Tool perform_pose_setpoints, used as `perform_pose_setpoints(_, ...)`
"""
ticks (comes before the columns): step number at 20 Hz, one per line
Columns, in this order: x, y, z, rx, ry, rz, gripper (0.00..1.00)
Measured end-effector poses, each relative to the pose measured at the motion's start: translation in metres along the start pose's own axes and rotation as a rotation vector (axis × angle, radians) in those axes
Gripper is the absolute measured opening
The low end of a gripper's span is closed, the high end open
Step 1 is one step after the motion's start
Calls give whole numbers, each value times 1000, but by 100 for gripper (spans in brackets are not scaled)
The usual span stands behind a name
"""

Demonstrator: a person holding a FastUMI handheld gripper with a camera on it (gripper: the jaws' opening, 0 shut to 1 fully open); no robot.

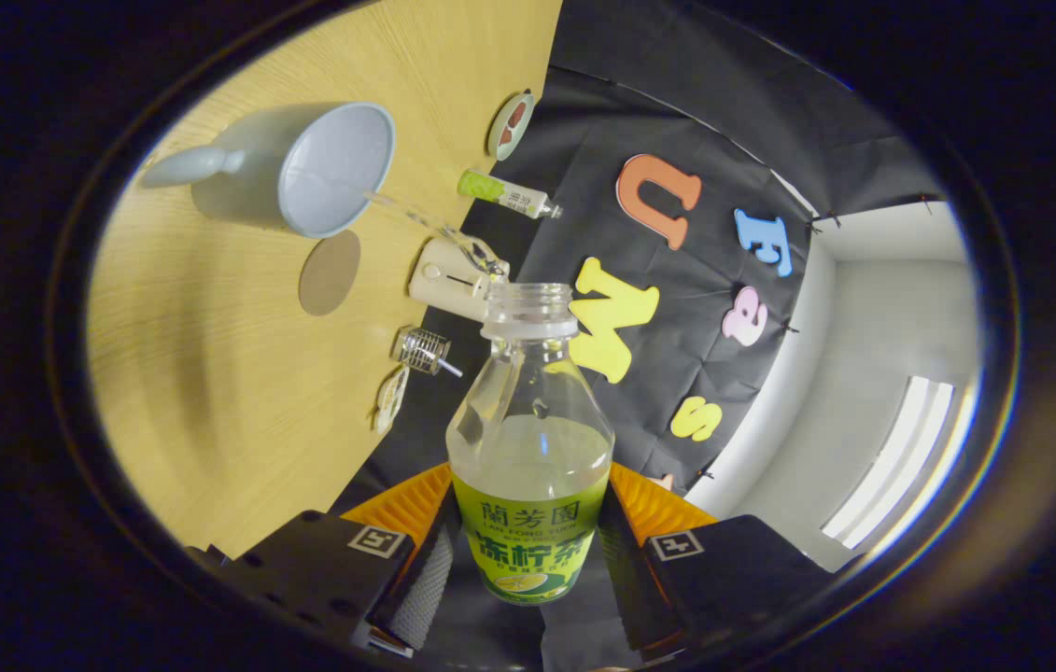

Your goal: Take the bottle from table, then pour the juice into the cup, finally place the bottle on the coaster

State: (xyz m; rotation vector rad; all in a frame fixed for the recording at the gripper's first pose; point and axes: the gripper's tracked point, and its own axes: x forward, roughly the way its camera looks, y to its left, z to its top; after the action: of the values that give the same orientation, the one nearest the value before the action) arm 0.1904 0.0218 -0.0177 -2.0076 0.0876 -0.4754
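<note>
The gripper (528,551) has both fingers pressed on the labelled waist of the open juice bottle (529,439), which is tipped sideways. A thin stream arcs from its mouth into the pale blue cup (322,168) on the wooden table (210,392): pouring is under way. Next, right the bottle and carry it to the round coaster (330,272) beside the cup.

One bottle (529,439), cap off, clamped between the gripper's (528,551) two fingers at lower center. One cup (322,168) with a handle, upper left on the one wooden table (210,392). One round coaster (330,272) just below the cup. One small dish (511,125) at top center. One tube (507,194) with a green end right of the cup. One cream-colored device (448,277) mid frame. One wire-coil item (425,351) below it. One small flat item (390,399) lower still, unclear what.
</note>
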Motion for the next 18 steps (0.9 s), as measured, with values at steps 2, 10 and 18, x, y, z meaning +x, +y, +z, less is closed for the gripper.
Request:
perform_pose_setpoints(2, 2, 0, -1, -6, 2, 2, 80)
perform_pose_setpoints(10, 2, -9, -7, -36, 16, -25, 80)
perform_pose_setpoints(18, 4, -12, -4, -68, 10, -56, 81)
